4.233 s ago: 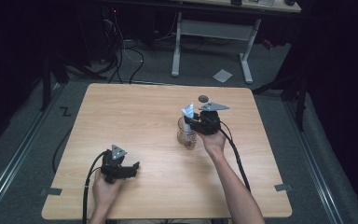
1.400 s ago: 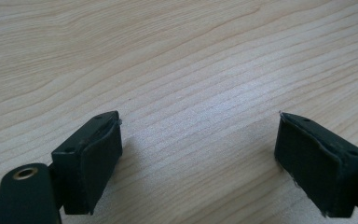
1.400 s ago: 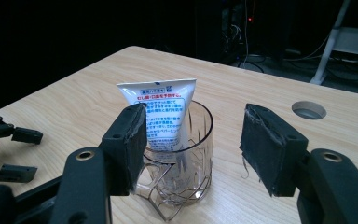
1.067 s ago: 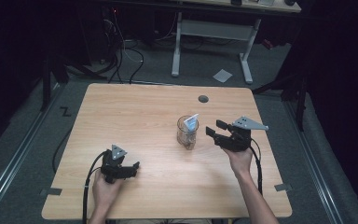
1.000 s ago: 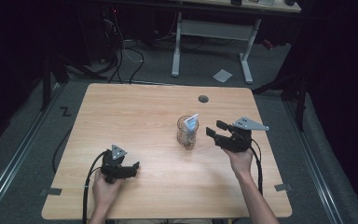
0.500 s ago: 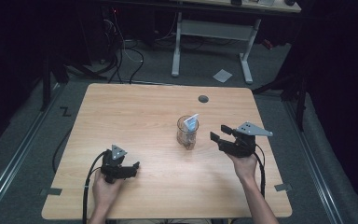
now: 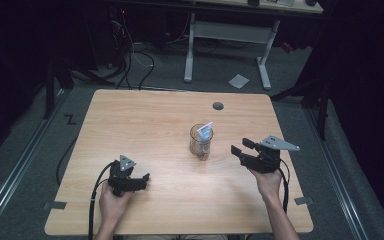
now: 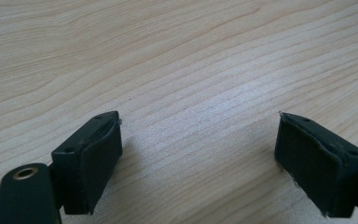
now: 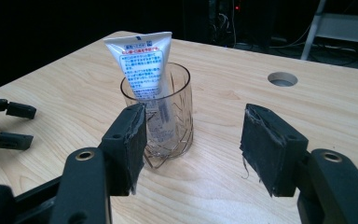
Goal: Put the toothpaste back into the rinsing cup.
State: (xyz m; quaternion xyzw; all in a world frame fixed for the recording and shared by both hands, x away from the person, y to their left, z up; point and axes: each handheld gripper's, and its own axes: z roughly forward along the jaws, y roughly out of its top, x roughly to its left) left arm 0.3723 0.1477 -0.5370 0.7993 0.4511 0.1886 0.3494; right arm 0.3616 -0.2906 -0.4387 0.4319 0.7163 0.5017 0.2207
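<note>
A wooden table point(image 7: 145, 120) carries a clear glass point(image 7: 200, 145) near its middle — a white tube point(image 7: 206, 132) stands tilted inside. Right gripper point(image 7: 241, 146) (jaws spread, empty) sits just beside it; left gripper point(image 7: 142, 181) is also wide open, holding nothing.

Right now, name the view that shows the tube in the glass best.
The right gripper view: the white tube fills it close up, standing tilted in the glass, its print visible. The high view shows the tube small and distant. The left gripper view faces bare tabletop.

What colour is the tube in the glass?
White tube with blue and red print; clearest in the right gripper view.
</note>
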